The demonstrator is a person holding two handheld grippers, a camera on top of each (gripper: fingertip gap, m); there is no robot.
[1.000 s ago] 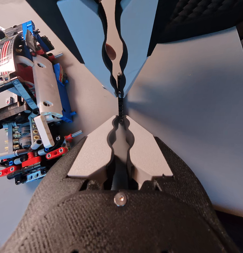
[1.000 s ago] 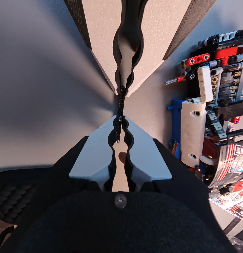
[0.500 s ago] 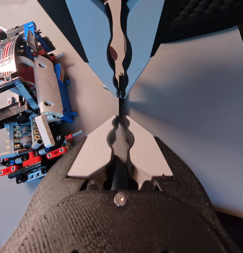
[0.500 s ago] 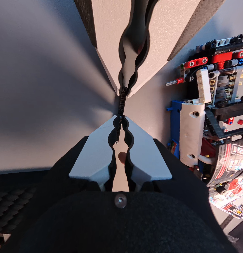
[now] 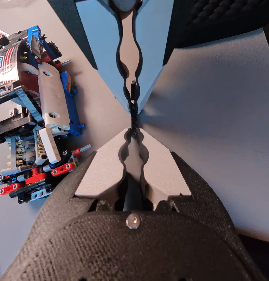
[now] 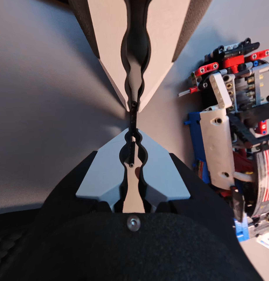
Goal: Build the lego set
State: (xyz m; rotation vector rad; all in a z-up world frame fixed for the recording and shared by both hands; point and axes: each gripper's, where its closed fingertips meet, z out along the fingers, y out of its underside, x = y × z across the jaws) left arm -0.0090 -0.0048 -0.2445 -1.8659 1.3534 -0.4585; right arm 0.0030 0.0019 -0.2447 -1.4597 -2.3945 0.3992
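Your left gripper (image 5: 134, 131) clamps near end of black beam (image 5: 133, 121). Your right gripper (image 5: 133, 111), tip to tip opposite, grips far end, black axle (image 6: 131, 153) lying between its fingers. Beam hangs above grey table (image 5: 206, 106). Lego model (image 5: 32, 114) sits left of beam, well apart.
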